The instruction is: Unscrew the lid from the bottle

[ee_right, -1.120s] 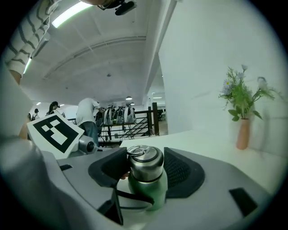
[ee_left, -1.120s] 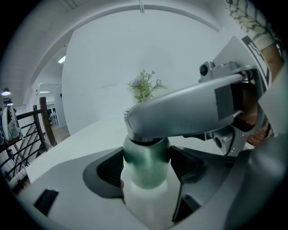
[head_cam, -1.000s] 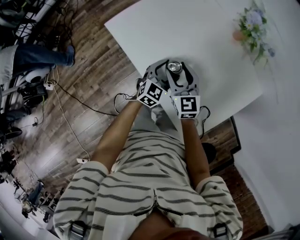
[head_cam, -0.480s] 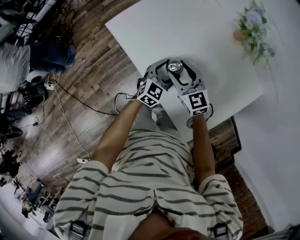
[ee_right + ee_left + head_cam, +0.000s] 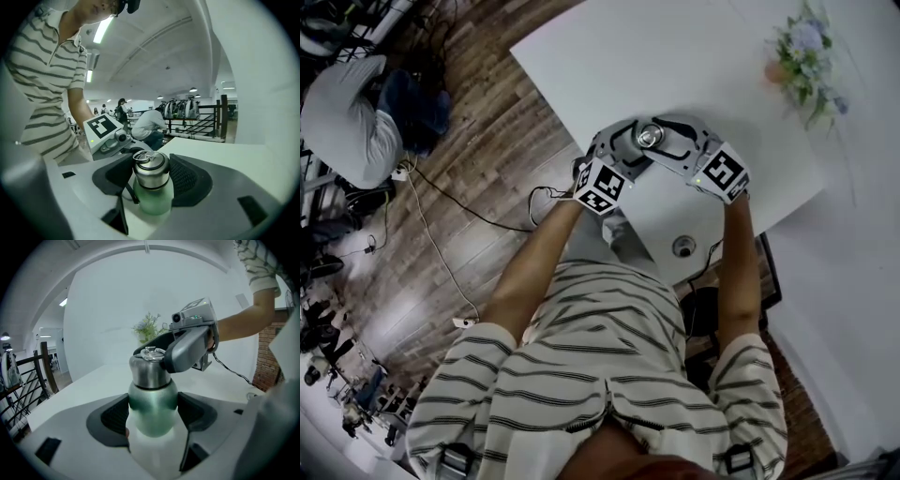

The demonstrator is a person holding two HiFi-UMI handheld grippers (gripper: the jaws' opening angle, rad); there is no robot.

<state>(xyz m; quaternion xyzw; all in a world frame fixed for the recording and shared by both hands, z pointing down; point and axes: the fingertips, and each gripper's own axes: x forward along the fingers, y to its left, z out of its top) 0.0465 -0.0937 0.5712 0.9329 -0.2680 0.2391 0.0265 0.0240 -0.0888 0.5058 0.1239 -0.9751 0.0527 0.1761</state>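
Your left gripper (image 5: 153, 414) is clamped on the bottle (image 5: 153, 401), its dark ribbed pads (image 5: 114, 416) pressing either side of the rounded, matte pale-green body. Your right gripper (image 5: 151, 177) comes in from the opposite side and is closed on the lid (image 5: 151, 171), a short brushed-steel cylinder with a small wire ring (image 5: 142, 157) lying on top; its jaws stand fairly wide because the cap fills the gap between them. The bottle is upright between both claws, over the smooth white table (image 5: 581, 66) close to the edge nearest you. Whether its base touches the tabletop, you cannot tell, since the grey gripper bodies cover it.

A small bunch of flowers (image 5: 806, 52) sits well apart at the far corner. A round fitting (image 5: 683, 247) is set into the table just below your right gripper. Beyond the table, on the wooden floor (image 5: 487, 141), a person in a grey top (image 5: 342, 117) bends over.
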